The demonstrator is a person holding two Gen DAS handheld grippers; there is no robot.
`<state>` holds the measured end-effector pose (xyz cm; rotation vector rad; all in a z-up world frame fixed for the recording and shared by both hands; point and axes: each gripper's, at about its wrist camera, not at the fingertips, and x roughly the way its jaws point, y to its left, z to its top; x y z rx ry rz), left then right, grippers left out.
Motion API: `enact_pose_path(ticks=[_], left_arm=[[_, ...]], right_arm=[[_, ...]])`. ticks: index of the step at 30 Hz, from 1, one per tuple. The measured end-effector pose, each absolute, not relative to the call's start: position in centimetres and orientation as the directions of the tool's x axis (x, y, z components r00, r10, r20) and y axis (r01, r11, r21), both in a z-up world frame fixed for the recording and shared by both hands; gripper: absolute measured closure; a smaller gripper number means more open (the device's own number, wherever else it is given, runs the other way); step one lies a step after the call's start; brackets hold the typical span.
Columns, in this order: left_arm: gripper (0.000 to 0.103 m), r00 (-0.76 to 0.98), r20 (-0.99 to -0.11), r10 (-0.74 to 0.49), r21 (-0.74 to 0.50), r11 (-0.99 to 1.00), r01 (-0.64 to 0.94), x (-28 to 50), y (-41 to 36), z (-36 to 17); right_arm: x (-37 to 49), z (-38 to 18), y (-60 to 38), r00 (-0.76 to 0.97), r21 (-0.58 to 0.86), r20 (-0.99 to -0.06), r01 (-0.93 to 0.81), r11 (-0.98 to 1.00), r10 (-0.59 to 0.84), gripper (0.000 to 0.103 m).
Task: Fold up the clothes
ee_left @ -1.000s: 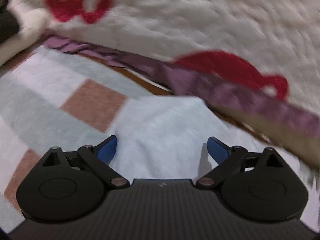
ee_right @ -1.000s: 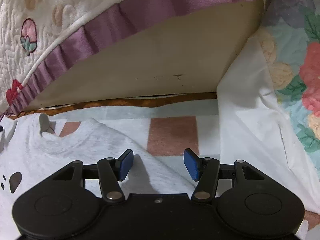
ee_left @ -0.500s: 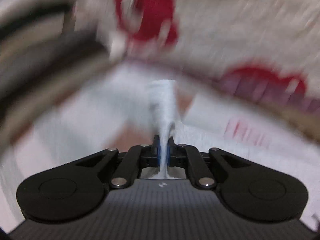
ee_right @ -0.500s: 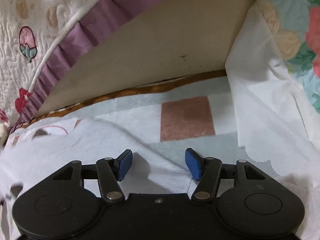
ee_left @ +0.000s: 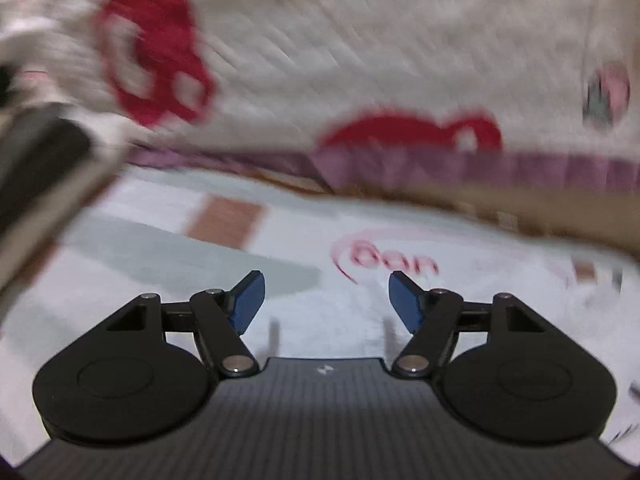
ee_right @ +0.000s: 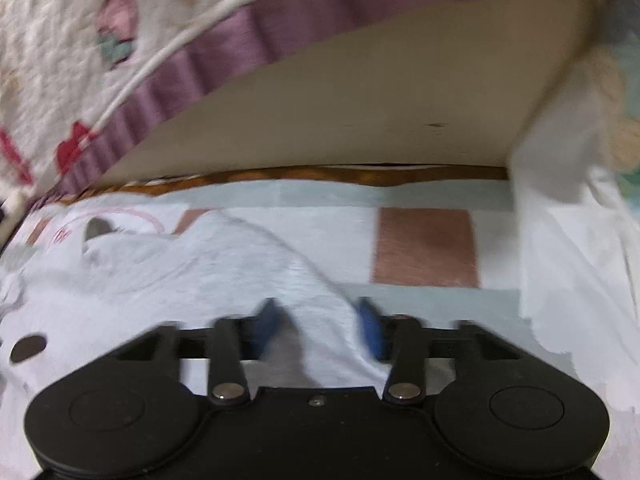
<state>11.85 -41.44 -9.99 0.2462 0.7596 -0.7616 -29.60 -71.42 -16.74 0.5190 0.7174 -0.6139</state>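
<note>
The pale grey, soft-knit shirt (ee_right: 168,280) with faint pink lettering and a dark oval print lies spread on a checked blanket (ee_right: 424,246) of pale blue-grey, white and terracotta squares, its cloth rumpled into a low ridge that runs toward the right claw (ee_right: 318,326). That claw's blue pads stand apart on either side of the ridge, open around it, though blur hides whether they touch the cloth. In the left wrist view the shirt (ee_left: 360,300) lies flat under the left claw (ee_left: 326,298), whose blue pads are spread wide and hold nothing. Behind hangs a cream quilted cover (ee_left: 360,60) with red shapes and a pleated mauve trim (ee_right: 240,52), above a plain beige panel (ee_right: 360,100). A thin white sheet (ee_right: 560,260) drapes at the right.
</note>
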Motion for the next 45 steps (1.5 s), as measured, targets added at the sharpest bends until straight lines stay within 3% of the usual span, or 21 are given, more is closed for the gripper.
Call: enact_pose_path(ticks=[2,6,8,13,17,18,20,21,23,25,26,27,28,30,32,33,34,35,39,43,45], left_arm=[[0.035,0.41,-0.751,-0.517,0.002,0.62,0.785,13.2,-43.4,-11.1],[0.035,0.372,-0.796,-0.478,0.125,0.471,0.873,14.9,-45.4,-12.3],[0.035,0.292,-0.826,-0.481,0.057,0.446,0.893,15.6,-45.9,-12.6],[0.028,0.191,-0.844,-0.501,-0.052,0.431,0.901,14.6,-46.8,-13.4],[0.026,0.223,-0.839,-0.497,-0.031,0.453,0.891,13.7,-47.9,-13.8],[0.026,0.228,-0.839,-0.494,-0.031,0.462,0.887,13.7,-48.0,-13.8],[0.035,0.237,-0.84,-0.488,-0.031,0.479,0.877,13.4,-48.4,-13.7],[0.04,0.237,-0.842,-0.484,-0.029,0.48,0.877,13.2,-48.6,-13.5],[0.075,0.242,-0.855,-0.458,-0.008,0.48,0.877,12.4,-49.2,-13.0],[0.094,0.258,-0.864,-0.432,0.042,0.45,0.892,10.7,-49.7,-12.5],[0.094,0.269,-0.862,-0.43,0.074,0.417,0.906,9.4,-49.7,-12.3],[0.094,0.295,-0.848,-0.441,0.119,0.383,0.916,8.1,-49.5,-12.3],[0.094,0.328,-0.83,-0.45,0.163,0.368,0.916,7.2,-49.3,-12.1],[0.093,0.394,-0.789,-0.471,0.223,0.378,0.899,6.2,-48.7,-11.4],[0.081,0.436,-0.746,-0.504,0.215,0.438,0.873,6.6,-47.6,-10.5],[0.072,0.445,-0.727,-0.524,0.188,0.47,0.862,7.1,-46.9,-10.1],[0.047,0.455,-0.712,-0.535,0.185,0.482,0.856,7.5,-46.3,-10.0],[0.032,0.466,-0.697,-0.545,0.183,0.493,0.85,8.0,-45.8,-10.0],[0.032,0.392,-0.77,-0.503,0.15,0.455,0.878,9.9,-45.6,-12.4],[0.034,0.315,-0.814,-0.487,0.024,0.515,0.857,11.3,-45.5,-14.8],[0.063,0.297,-0.816,-0.496,-0.037,0.557,0.829,11.9,-45.5,-14.7]], right_arm=[[-29.3,-16.3,-70.8,0.611,0.201,-0.718,0.641,0.741,-0.334,0.095],[-29.8,-13.3,-69.9,0.696,0.221,-0.616,0.602,0.768,-0.369,0.096],[-30.4,-11.5,-69.3,0.751,0.255,-0.569,0.549,0.796,-0.335,0.096],[-30.1,-12.4,-68.6,0.724,0.277,-0.675,0.431,0.859,-0.145,0.097],[-29.8,-13.6,-69.8,0.735,0.337,-0.654,0.496,0.801,-0.18,0.086],[-29.7,-13.9,-70.1,0.737,0.352,-0.649,0.511,0.785,-0.189,0.068],[-29.6,-14.5,-70.8,0.741,0.381,-0.639,0.539,0.751,-0.207,0.041],[-29.5,-14.8,-71.1,0.742,0.397,-0.635,0.553,0.733,-0.216,0.04],[-29.0,-17.0,-72.2,0.721,0.478,-0.664,0.613,0.629,-0.198,0.039],[-28.7,-17.4,-71.5,0.732,0.483,-0.652,0.602,0.636,-0.198,0.04],[-28.6,-17.5,-71.1,0.737,0.484,-0.646,0.596,0.64,-0.198,0.053],[-28.3,-17.1,-70.5,0.734,0.447,-0.644,0.589,0.673,-0.216,0.09],[-28.0,-16.6,-69.9,0.732,0.408,-0.641,0.581,0.704,-0.233,0.098],[-27.4,-15.7,-68.6,0.728,0.326,-0.632,0.562,0.761,-0.267,0.098],[-27.9,-13.5,-67.3,0.757,0.257,-0.571,0.534,0.806,-0.319,0.098],[-28.1,-12.1,-66.2,0.768,0.191,-0.528,0.523,0.831,-0.362,0.098],[-28.4,-10.7,-65.2,0.779,0.123,-0.482,0.514,0.849,-0.402,0.098],[-28.2,-10.4,-64.4,0.763,0.053,-0.468,0.527,0.848,-0.445,0.098],[-27.3,-10.0,-62.4,0.689,-0.179,-0.443,0.559,0.809,-0.574,0.098],[-26.4,-11.1,-63.7,0.657,-0.145,-0.509,0.571,0.808,-0.556,0.098],[-26.4,-11.0,-64.1,0.662,-0.121,-0.5,0.584,0.803,-0.558,0.098]])
